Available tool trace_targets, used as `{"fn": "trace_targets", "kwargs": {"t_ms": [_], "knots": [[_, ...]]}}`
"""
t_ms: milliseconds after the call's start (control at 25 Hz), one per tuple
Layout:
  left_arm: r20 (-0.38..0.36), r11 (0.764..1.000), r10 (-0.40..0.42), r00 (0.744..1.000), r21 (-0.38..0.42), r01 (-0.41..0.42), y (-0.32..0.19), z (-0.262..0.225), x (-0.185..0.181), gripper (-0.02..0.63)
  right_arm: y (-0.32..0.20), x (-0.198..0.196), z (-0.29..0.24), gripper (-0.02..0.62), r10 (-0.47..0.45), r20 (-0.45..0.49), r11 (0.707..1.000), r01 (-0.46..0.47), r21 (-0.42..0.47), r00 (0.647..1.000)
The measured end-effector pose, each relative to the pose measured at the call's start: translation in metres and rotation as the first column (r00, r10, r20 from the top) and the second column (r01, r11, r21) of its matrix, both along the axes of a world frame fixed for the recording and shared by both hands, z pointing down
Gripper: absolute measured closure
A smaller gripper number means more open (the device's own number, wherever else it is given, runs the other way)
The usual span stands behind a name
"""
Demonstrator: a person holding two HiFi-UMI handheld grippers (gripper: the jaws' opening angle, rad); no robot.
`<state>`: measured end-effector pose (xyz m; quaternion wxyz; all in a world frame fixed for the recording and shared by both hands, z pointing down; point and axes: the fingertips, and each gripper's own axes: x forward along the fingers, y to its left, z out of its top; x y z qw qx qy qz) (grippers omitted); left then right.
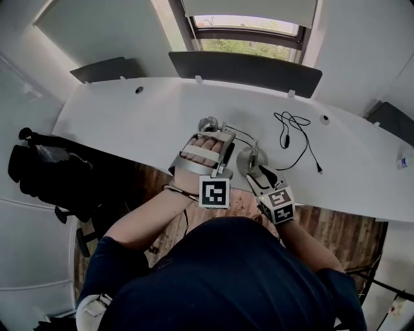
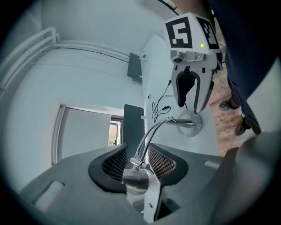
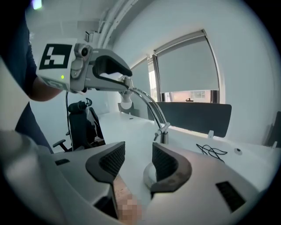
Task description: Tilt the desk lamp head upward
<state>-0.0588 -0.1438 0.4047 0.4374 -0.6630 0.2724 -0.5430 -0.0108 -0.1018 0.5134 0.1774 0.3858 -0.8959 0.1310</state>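
Office workspace, long white desk (image 1: 129,110) with cable grommets (image 1: 139,90), dark divider screens (image 1: 246,68) along its far edge, black swivel chair (image 1: 39,165) at the left, window (image 1: 249,39) with roller blind (image 1: 249,8), wood-pattern floor (image 1: 336,229).

The person holds both arms forward with bent elbows. The left forearm (image 1: 145,223) and the right forearm (image 1: 309,242) are bare. The left hand (image 1: 202,150) lies with its fingers across the left gripper (image 2: 138,163), whose jaws stand wide apart. The right gripper (image 3: 137,161) is just beside it, pointing a little downward, its jaws also wide apart.
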Motion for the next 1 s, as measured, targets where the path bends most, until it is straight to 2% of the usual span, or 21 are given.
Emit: {"fn": "trace_targets", "kwargs": {"t_ms": [80, 160, 240, 320, 440, 600, 680, 760, 840, 880, 1000], "knots": [[-0.106, 0.999, -0.006, 0.994, 0.033, 0.009, 0.003, -0.013, -0.003, 0.454, 0.005, -0.005, -0.023, 0.421, -0.015, 0.028, 0.999, 0.014, 0.033, 0.999], [-0.233, 1.0, -0.019, 0.972, 0.017, 0.023, 0.01, -0.021, -0.006, 0.458, 0.009, -0.01, -0.046, 0.458, -0.027, 0.054, 0.997, 0.023, 0.077, 0.998], [-0.344, 1.0, -0.027, 0.938, -0.012, 0.024, 0.018, -0.024, -0.009, 0.497, 0.013, -0.015, -0.066, 0.487, -0.04, 0.083, 0.993, 0.03, 0.114, 0.996], [-0.456, 0.999, -0.018, 0.89, -0.049, -0.004, 0.028, -0.027, -0.007, 0.536, 0.017, -0.02, -0.082, 0.509, -0.055, 0.11, 0.989, 0.039, 0.144, 0.992], [-0.614, 0.992, -0.021, 0.789, -0.11, -0.06, 0.039, -0.032, -0.004, 0.574, 0.018, -0.026, -0.099, 0.536, -0.074, 0.129, 0.98, 0.048, 0.193, 0.989], [-0.761, 0.979, -0.067, 0.645, -0.174, -0.103, 0.048, -0.042, -0.004, 0.598, 0.017, -0.028, -0.118, 0.559, -0.079, 0.157, 0.972, 0.041, 0.231, 0.985], [-0.827, 0.969, -0.101, 0.553, -0.209, -0.134, 0.051, -0.047, -0.005, 0.598, 0.017, -0.027, -0.129, 0.568, -0.079, 0.175, 0.968, 0.033, 0.249, 0.981], [-0.884, 0.957, -0.136, 0.447, -0.234, -0.172, 0.053, -0.051, -0.007, 0.598, 0.017, -0.027, -0.137, 0.574, -0.077, 0.203, 0.965, 0.022, 0.261, 0.976], [-0.919, 0.943, -0.18, 0.352, -0.263, -0.203, 0.054, -0.052, -0.009, 0.598, 0.016, -0.027, -0.137, 0.578, -0.077, 0.232, 0.965, 0.014, 0.263, 0.97], [-0.924, 0.935, -0.208, 0.32, -0.284, -0.212, 0.055, -0.049, -0.01, 0.598, 0.016, -0.027, -0.136, 0.58, -0.076, 0.244, 0.965, 0.009, 0.261, 0.967], [-0.922, 0.906, -0.29, 0.255, -0.351, -0.237, 0.057, -0.034, -0.01, 0.598, 0.019, -0.028, -0.13, 0.584, -0.067, 0.277, 0.969, -0.004, 0.247, 0.959]]}}
